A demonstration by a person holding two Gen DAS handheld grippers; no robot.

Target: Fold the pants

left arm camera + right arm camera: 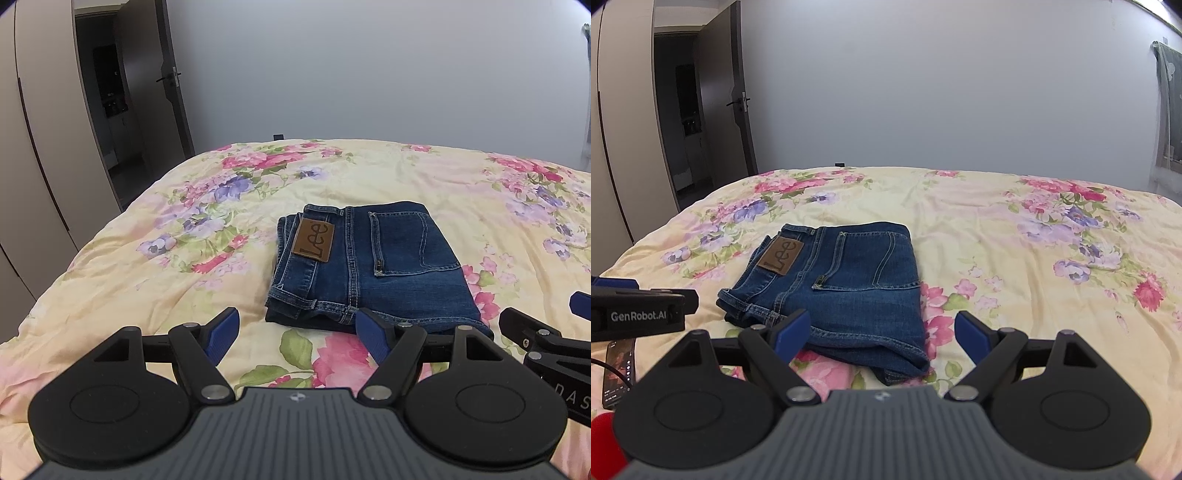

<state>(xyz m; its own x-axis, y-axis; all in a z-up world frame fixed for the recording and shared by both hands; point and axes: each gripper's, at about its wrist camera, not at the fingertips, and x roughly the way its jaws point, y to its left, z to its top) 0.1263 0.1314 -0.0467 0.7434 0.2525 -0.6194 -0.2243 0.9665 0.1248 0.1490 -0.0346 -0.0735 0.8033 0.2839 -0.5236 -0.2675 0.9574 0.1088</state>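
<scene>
A pair of dark blue jeans (373,266) lies folded into a compact rectangle on the floral bedspread (147,280), back pocket and brown Lee patch (314,240) facing up. It also shows in the right wrist view (842,288). My left gripper (297,332) is open and empty, hovering just in front of the jeans' near edge. My right gripper (882,334) is open and empty, also just short of the near edge. Each gripper shows at the edge of the other's view: the right one (546,332) and the left one (639,314).
A phone (618,369) with a cable lies on the bed at the near left. A wardrobe (33,147) and an open door (155,81) stand to the left. A grey wall (942,92) runs behind the bed; a curtain (1169,110) hangs at the right.
</scene>
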